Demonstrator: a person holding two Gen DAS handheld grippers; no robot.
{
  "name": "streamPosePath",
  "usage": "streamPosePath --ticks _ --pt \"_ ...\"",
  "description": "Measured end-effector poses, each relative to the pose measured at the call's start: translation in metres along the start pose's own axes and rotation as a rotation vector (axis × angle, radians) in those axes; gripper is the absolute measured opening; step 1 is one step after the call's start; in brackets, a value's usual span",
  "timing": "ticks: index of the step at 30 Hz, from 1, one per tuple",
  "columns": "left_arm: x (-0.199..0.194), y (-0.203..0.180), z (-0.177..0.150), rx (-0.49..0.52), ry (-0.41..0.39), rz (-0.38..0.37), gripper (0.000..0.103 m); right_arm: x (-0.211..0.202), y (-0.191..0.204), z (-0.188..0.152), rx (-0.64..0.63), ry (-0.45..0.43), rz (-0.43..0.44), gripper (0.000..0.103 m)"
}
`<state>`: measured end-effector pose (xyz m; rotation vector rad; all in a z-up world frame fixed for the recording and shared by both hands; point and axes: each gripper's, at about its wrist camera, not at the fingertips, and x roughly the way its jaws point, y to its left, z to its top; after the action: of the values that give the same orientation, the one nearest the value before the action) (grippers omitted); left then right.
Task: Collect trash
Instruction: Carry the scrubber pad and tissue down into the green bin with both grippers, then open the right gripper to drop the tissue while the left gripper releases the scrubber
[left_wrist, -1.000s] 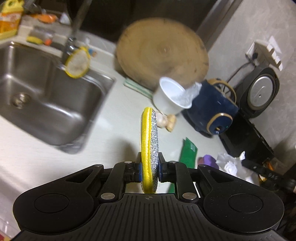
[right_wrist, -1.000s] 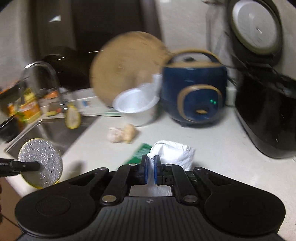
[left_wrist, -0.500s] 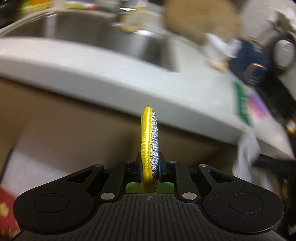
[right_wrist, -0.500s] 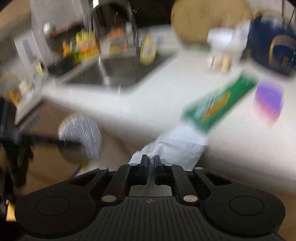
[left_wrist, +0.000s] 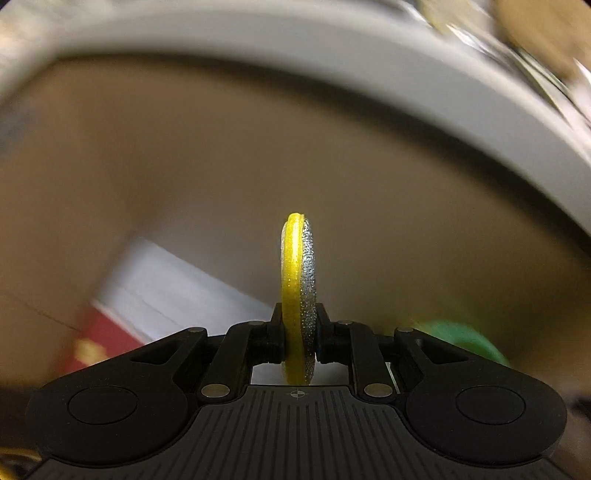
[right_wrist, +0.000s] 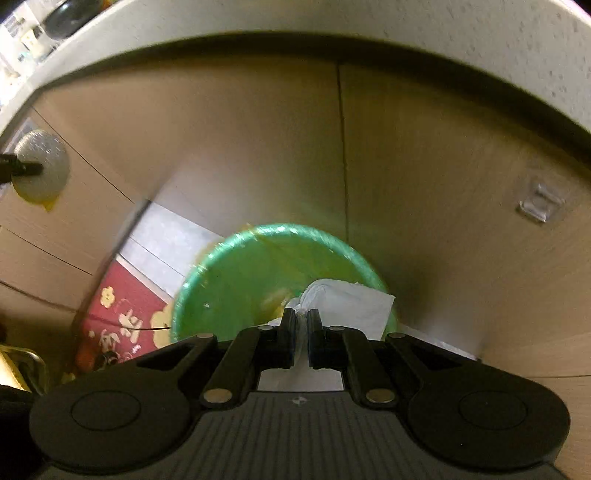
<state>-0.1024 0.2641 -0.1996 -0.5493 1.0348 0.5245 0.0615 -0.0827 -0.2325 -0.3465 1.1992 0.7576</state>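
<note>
My left gripper (left_wrist: 298, 325) is shut on a round scouring pad (left_wrist: 297, 280), yellow on one side and silver on the other, held edge-on in front of the cabinet. The same pad (right_wrist: 42, 168) shows at the far left of the right wrist view. My right gripper (right_wrist: 301, 321) is shut on a crumpled white tissue (right_wrist: 347, 304), which hangs over the open mouth of a green trash bin (right_wrist: 236, 288) on the floor. In the left wrist view only a blurred green edge of the bin (left_wrist: 461, 339) shows at the lower right.
The grey countertop edge (right_wrist: 443, 44) arches overhead, above the beige cabinet doors (right_wrist: 424, 177). A red floral mat (right_wrist: 122, 321) and pale floor tiles (right_wrist: 166, 240) lie left of the bin. A clear adhesive hook (right_wrist: 541, 205) sticks to the right door.
Both grippers have dropped from above the counter to below its edge and tilted downward. The counter items have left view; the cabinet, floor and green bin have appeared. Both grips are unchanged.
</note>
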Motion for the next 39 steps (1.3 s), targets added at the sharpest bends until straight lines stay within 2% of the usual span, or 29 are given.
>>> streamPosePath --ticks 3,6,9,10,14,17,20,22,25,30,32,35,36,37,38,39 --pt "0.052 -0.035 -0.033 -0.002 0.202 -0.222 0.018 0.009 -0.008 -0.003 0.022 0.031 -0.004 0.007" --pt "0.114 -0.069 -0.072 -0.040 0.372 -0.325 0.018 0.027 -0.015 -0.002 0.027 0.073 0.007 0.006" --pt "0.175 -0.095 -0.101 -0.089 0.461 -0.369 0.018 0.060 -0.016 -0.002 0.025 0.127 0.025 0.007" --pt "0.194 -0.102 -0.108 -0.088 0.492 -0.364 0.019 0.073 -0.016 -0.003 0.021 0.142 0.033 0.007" --pt "0.246 -0.120 -0.136 -0.011 0.550 -0.262 0.020 0.140 -0.023 -0.007 0.066 0.209 0.083 0.007" --pt "0.253 -0.118 -0.140 0.030 0.552 -0.250 0.021 0.205 -0.021 -0.010 0.130 0.279 0.164 0.007" --pt "0.235 -0.105 -0.139 0.019 0.505 -0.259 0.021 0.274 -0.020 -0.019 0.218 0.391 0.203 0.007" --pt "0.216 -0.092 -0.132 -0.029 0.447 -0.288 0.021 0.317 -0.019 -0.028 0.277 0.456 0.195 0.007" --pt "0.195 -0.069 -0.127 -0.089 0.362 -0.299 0.021 0.375 -0.007 -0.042 0.287 0.487 0.155 0.007" --pt "0.172 -0.037 -0.129 -0.154 0.275 -0.290 0.021 0.450 0.018 -0.065 0.131 0.552 0.054 0.006" --pt "0.165 -0.025 -0.133 -0.185 0.254 -0.297 0.021 0.457 0.022 -0.066 0.096 0.578 0.063 0.007" --pt "0.160 -0.015 -0.138 -0.232 0.250 -0.315 0.021 0.427 0.019 -0.050 0.133 0.598 0.152 0.018" --pt "0.157 -0.009 -0.140 -0.246 0.251 -0.322 0.021 0.407 0.017 -0.044 0.140 0.577 0.171 0.026" --pt "0.157 -0.006 -0.141 -0.256 0.249 -0.332 0.020 0.385 0.016 -0.037 0.132 0.546 0.186 0.040" --pt "0.156 -0.003 -0.141 -0.262 0.246 -0.340 0.021 0.363 0.016 -0.032 0.106 0.510 0.189 0.049" --pt "0.157 -0.002 -0.139 -0.271 0.240 -0.348 0.021 0.345 0.017 -0.030 0.065 0.479 0.164 0.066"
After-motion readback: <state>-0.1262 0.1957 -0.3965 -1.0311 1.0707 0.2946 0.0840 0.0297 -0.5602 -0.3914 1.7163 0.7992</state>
